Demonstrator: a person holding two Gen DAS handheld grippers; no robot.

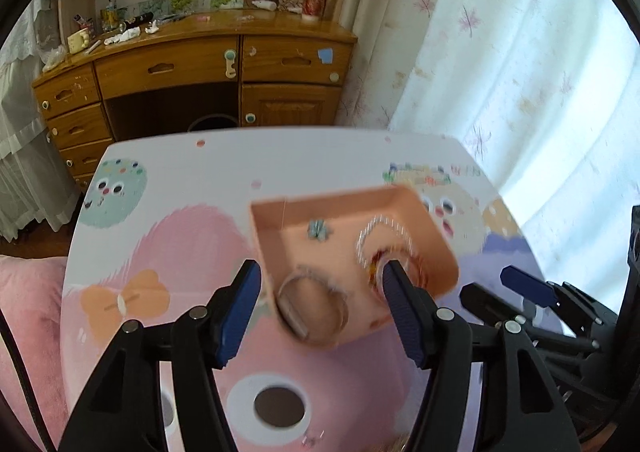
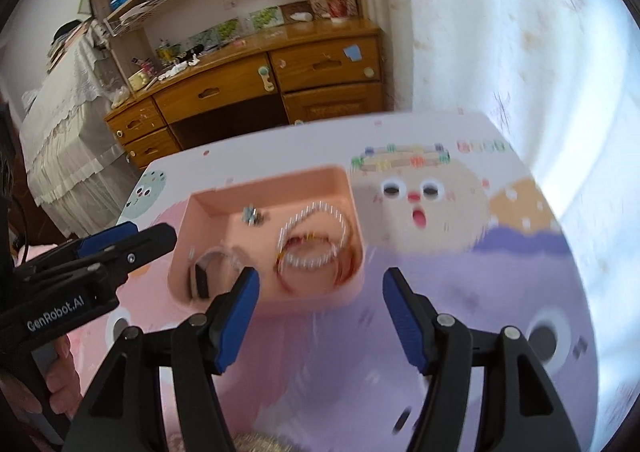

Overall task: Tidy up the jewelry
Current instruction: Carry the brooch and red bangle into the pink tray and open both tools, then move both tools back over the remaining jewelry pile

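Bracelets (image 2: 316, 248), a bangle (image 2: 208, 272) and a charm (image 2: 251, 215) fill the peach tray (image 2: 272, 179).

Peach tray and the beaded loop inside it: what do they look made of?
Peach rectangular tray: probably matte moulded plastic, judging by its rounded corners and uniform colour. White beaded loop: glossy pearl-like beads, possibly plastic or glass; motion blur leaves that open.

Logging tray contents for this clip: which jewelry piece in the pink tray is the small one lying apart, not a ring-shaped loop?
The small bluish-silver charm near the back of the pink tray. The beaded bracelets and the wide band are all loops nearer the front.
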